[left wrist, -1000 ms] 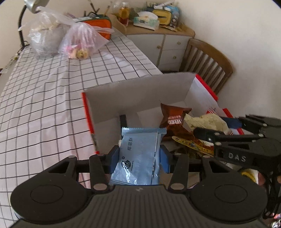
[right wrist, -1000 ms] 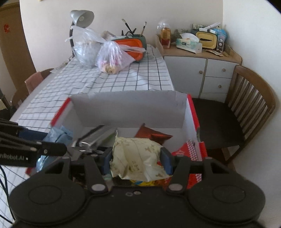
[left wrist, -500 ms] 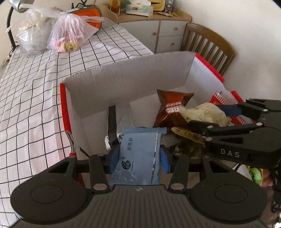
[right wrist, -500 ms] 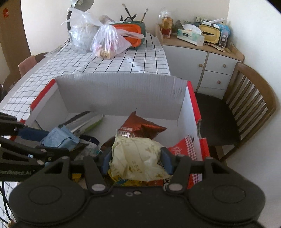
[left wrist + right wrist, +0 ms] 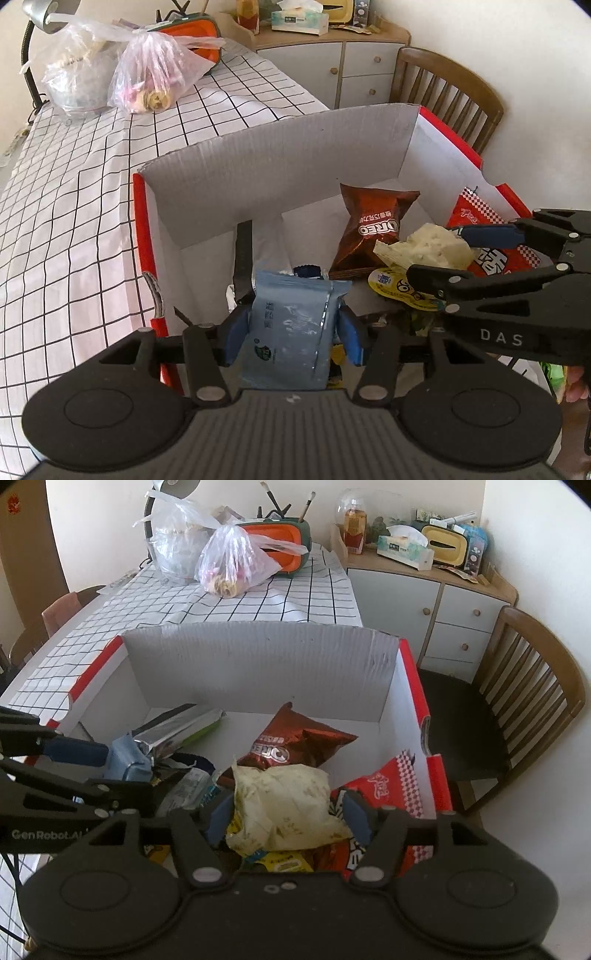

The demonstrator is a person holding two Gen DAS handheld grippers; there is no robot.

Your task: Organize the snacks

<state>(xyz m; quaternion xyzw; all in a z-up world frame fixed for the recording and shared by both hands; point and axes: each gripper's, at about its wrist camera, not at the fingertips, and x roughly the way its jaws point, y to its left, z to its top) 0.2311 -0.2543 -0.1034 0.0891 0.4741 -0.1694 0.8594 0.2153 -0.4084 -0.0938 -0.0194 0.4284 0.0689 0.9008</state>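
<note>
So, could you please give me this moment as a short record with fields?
container: red and white box on the checked table
left gripper: jaws opening, blue packet between them
right gripper: jaws opening, cream packet between them, right pad clear of it
in box: brown Oreo bag, red packet, silver packet
far end of table: two plastic bags
beside table: wooden chair
</note>
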